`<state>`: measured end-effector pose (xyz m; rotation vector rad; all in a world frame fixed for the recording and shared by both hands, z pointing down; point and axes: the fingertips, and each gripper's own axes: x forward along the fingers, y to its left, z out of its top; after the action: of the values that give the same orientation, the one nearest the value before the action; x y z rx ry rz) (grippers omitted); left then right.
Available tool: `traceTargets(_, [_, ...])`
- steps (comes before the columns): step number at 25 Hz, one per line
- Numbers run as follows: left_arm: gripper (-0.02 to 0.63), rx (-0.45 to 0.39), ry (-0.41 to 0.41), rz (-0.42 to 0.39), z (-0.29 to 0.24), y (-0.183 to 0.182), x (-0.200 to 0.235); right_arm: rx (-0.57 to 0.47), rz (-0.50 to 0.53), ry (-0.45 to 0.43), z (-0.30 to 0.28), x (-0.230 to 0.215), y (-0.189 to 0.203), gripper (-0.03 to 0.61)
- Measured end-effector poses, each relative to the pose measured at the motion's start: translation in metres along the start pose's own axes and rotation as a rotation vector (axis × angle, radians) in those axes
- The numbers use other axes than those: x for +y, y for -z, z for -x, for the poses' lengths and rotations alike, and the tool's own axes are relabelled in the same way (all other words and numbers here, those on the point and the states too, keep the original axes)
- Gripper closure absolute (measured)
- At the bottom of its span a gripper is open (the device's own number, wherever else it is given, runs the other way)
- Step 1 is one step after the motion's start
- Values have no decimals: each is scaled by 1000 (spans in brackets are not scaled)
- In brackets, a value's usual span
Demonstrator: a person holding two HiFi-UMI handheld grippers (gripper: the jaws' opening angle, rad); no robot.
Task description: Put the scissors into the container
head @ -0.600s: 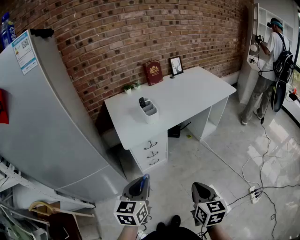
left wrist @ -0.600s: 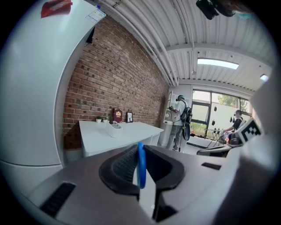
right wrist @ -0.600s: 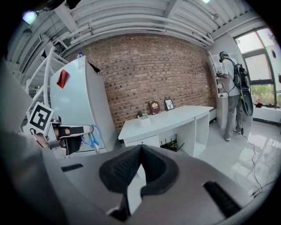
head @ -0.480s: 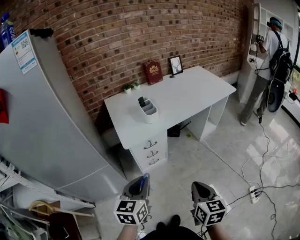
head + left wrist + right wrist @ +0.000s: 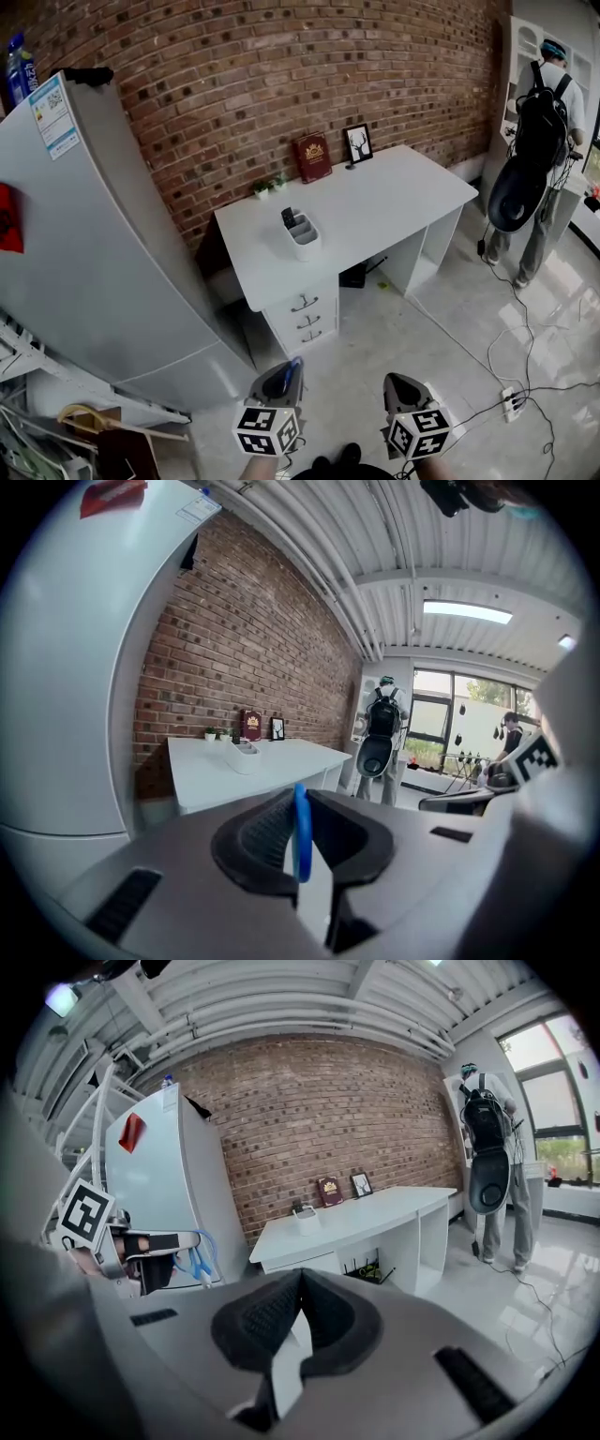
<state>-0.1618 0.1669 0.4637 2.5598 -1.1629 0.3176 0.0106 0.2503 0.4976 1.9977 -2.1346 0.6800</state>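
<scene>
Scissors point(image 5: 301, 829) in our left gripper point(image 5: 281, 375), well apart from the container point(image 5: 302, 232).
We pinch their blue handle point(image 5: 199, 1258) edge-on, upright; our right gripper point(image 5: 298, 1309) sits pressed together; fridge label point(image 5: 54, 114) unreadable.

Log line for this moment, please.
phase: carry | left gripper: shut on blue-handled scissors | right gripper: shut, empty | white divided container: on white desk, far ahead | scissors: not yet in container

The scene was evenly lit by daylight from windows point(image 5: 441, 710) and a ceiling lamp point(image 5: 466, 611). Glare was seen on the floor point(image 5: 559, 314). Edges were strongly curved.
</scene>
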Motion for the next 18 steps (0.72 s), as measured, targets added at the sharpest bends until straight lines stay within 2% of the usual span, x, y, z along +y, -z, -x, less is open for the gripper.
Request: traceTargets(18, [571, -25, -39, -14, -35, -24, -16, -9, -20, -38, -20, -40, -14, 578])
